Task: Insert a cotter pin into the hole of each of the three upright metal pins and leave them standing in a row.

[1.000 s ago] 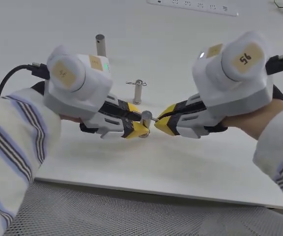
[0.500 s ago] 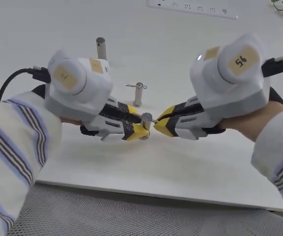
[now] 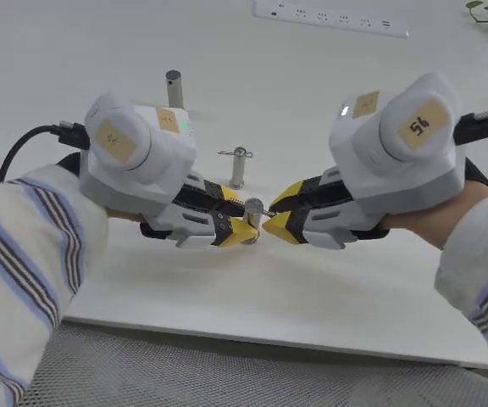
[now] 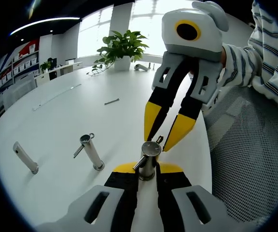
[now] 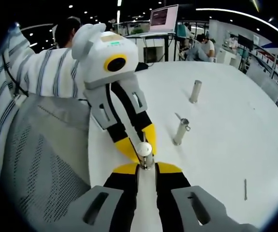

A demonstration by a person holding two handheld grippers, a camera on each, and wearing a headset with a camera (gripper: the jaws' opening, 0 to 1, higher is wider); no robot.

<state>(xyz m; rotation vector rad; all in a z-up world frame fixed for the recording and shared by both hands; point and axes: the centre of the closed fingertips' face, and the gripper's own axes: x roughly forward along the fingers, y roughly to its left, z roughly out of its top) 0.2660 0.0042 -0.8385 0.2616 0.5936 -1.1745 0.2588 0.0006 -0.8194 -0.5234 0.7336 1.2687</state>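
At near edge of white board [image 3: 312,297] — metal pin [image 3: 252,207] upright, clamped low in left gripper [image 3: 239,226]. Right gripper [image 3: 276,222] directly opposite, pinched on cotter pin [image 4: 159,139] — long axis horizontal, aimed across at left gripper, level with hole near top. Straight sideways push probably needed next.

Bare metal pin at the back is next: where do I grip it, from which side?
Probably low on the shaft of the bare metal pin, coming in level from the person's left. It stands upright; a low grip keeps its top free, and the middle pin stands right of it.
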